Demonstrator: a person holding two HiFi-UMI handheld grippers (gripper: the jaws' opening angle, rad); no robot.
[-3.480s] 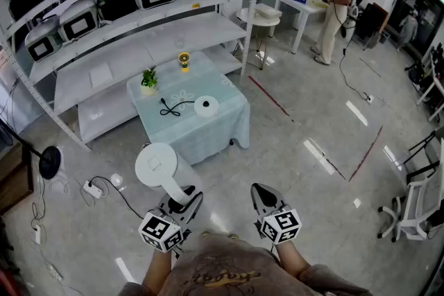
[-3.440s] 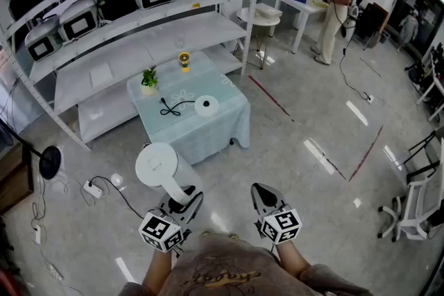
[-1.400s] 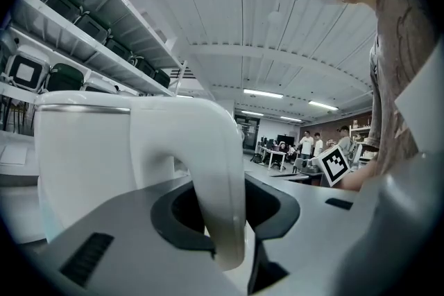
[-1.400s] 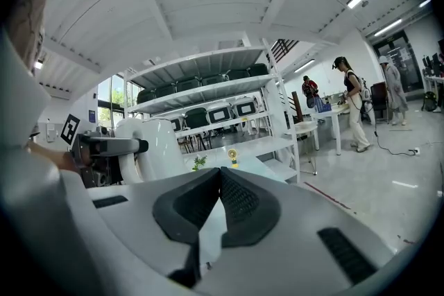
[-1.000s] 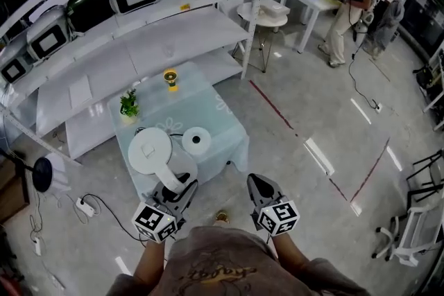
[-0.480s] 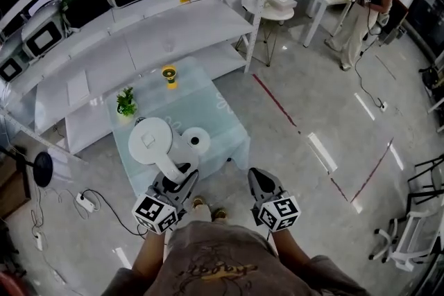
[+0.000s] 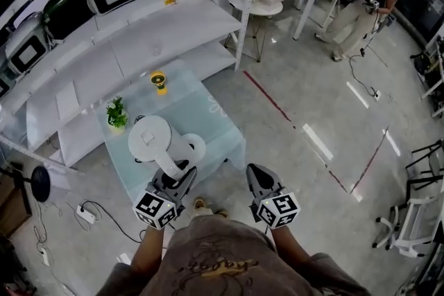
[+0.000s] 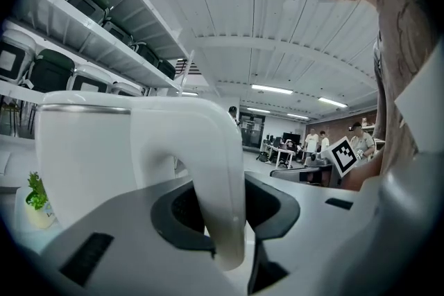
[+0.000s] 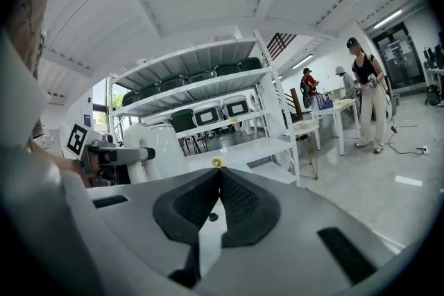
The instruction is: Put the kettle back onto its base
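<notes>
The white kettle (image 7: 149, 138) hangs over the near part of the low table (image 7: 208, 114). My left gripper (image 7: 179, 175) is shut on its curved handle (image 8: 216, 197), and the kettle's body (image 8: 83, 163) fills the left of the left gripper view. The round white base (image 7: 198, 145) lies on the cloth just right of the kettle and is partly hidden by it. My right gripper (image 7: 255, 178) stays to the right, off the table's near edge, shut with nothing in it; its tips (image 9: 219, 171) meet. In the right gripper view the kettle (image 9: 163, 142) shows at the left.
A small potted plant (image 7: 116, 113) and a yellow object (image 7: 159, 82) stand on the table's far side. White shelving (image 7: 173, 31) with appliances rises behind it. A power strip (image 7: 87, 215) and a fan (image 7: 35, 184) are on the floor at the left. People stand at the far right (image 7: 368, 3).
The person has walked up to the table. The kettle in my left gripper has travelled from over the floor to over the cloth beside the base. The right gripper came along, still shut.
</notes>
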